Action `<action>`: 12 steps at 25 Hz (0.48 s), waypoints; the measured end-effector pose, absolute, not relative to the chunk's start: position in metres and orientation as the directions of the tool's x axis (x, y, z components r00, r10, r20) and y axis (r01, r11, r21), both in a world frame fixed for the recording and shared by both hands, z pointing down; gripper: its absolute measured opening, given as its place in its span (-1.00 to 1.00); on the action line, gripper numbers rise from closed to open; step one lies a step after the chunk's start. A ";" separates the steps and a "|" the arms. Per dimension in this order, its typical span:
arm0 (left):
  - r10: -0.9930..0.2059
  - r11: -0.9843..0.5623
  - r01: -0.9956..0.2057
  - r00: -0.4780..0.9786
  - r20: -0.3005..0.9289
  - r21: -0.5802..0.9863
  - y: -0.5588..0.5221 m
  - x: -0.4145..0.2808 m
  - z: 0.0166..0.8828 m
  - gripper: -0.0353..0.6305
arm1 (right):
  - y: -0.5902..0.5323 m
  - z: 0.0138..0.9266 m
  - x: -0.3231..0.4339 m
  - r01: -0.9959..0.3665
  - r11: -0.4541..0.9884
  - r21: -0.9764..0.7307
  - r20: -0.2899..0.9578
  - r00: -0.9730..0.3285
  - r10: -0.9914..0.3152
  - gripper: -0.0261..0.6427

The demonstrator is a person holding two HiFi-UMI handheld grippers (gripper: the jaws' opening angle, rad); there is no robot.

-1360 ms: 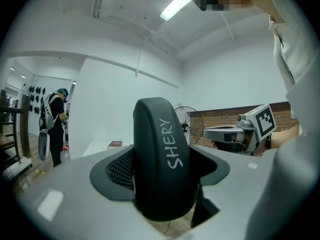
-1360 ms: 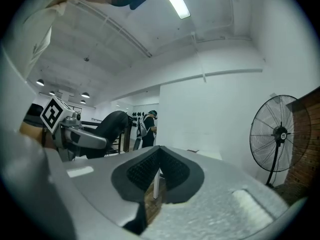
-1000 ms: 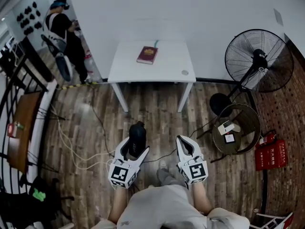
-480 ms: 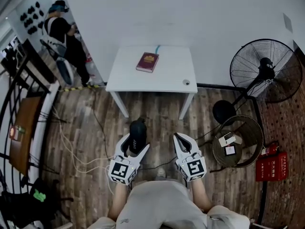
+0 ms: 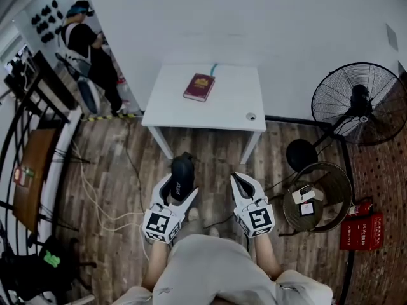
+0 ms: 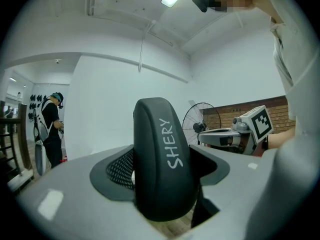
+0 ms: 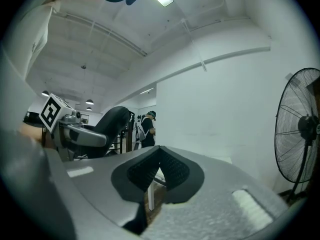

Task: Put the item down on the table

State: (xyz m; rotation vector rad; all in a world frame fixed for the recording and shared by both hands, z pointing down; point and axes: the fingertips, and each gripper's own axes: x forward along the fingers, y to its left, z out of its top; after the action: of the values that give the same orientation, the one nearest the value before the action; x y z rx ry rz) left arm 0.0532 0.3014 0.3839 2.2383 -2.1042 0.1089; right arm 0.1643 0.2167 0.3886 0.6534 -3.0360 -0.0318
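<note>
A black rounded item [image 5: 183, 173] with white lettering on it [image 6: 165, 154] sits upright between the jaws of my left gripper [image 5: 180, 184], which is shut on its sides and holds it above the wooden floor. My right gripper [image 5: 242, 184] is level with it on the right; its jaws [image 7: 160, 165] are shut with nothing between them. The white table [image 5: 229, 100] stands ahead against the wall, beyond both grippers. A dark red book [image 5: 199, 87] lies on its far left part.
A standing fan [image 5: 359, 103] is at the right, with a round basket stool [image 5: 316, 189] holding small items and a red box [image 5: 361, 224] beside it. A person [image 5: 89, 43] stands at the back left. Cables [image 5: 95, 199] trail over the floor on the left.
The table and book have come closer and lower in the head view. Both grippers have kept their pose, the left still gripping the black item.
</note>
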 end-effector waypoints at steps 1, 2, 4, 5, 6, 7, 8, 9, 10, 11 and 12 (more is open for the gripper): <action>-0.993 -0.062 -0.998 0.062 0.097 0.001 0.297 0.051 0.384 0.17 | 0.213 0.389 0.162 -0.410 0.912 0.028 0.031 -0.911 -0.411 -0.91; -0.993 -0.062 -0.998 0.062 0.096 0.002 0.293 0.048 0.385 0.17 | 0.209 0.390 0.159 -0.410 0.912 0.029 0.031 -0.911 -0.411 -0.91; -0.993 -0.065 -0.998 0.065 0.095 0.006 0.283 0.041 0.387 0.17 | 0.201 0.391 0.154 -0.414 0.910 0.032 0.030 -0.909 -0.415 -0.91; -0.993 -0.068 -0.998 0.068 0.095 0.008 0.279 0.038 0.388 0.17 | 0.197 0.391 0.151 -0.417 0.908 0.034 0.030 -0.908 -0.418 -0.91; -0.993 -0.072 -0.997 0.073 0.096 0.010 0.274 0.034 0.390 0.17 | 0.193 0.391 0.148 -0.420 0.907 0.037 0.031 -0.906 -0.421 -0.91; -0.992 -0.079 -0.997 0.080 0.096 0.013 0.269 0.031 0.392 0.17 | 0.190 0.392 0.144 -0.424 0.905 0.040 0.033 -0.905 -0.425 -0.91; -0.992 -0.085 -0.996 0.087 0.096 0.016 0.264 0.027 0.394 0.17 | 0.186 0.393 0.140 -0.428 0.903 0.043 0.036 -0.902 -0.429 -0.91; -0.991 -0.092 -0.996 0.093 0.098 0.019 0.258 0.022 0.396 0.17 | 0.182 0.394 0.135 -0.432 0.901 0.043 0.039 -0.900 -0.434 -0.91; -0.990 -0.097 -0.995 0.099 0.099 0.022 0.251 0.017 0.398 0.17 | 0.177 0.396 0.130 -0.436 0.899 0.042 0.042 -0.898 -0.437 -0.91; -0.990 -0.103 -0.994 0.105 0.099 0.027 0.244 0.011 0.400 0.17 | 0.171 0.397 0.125 -0.439 0.898 0.040 0.045 -0.897 -0.441 -0.91; -0.989 -0.110 -0.994 0.112 0.098 0.031 0.237 0.006 0.401 0.17 | 0.166 0.398 0.119 -0.442 0.896 0.040 0.049 -0.895 -0.444 -0.91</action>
State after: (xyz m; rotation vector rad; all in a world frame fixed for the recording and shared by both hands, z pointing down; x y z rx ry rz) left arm 0.0055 0.2366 0.4013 2.2746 -2.0346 0.0805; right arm 0.1193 0.1656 0.3985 0.7026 -3.0035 -0.0422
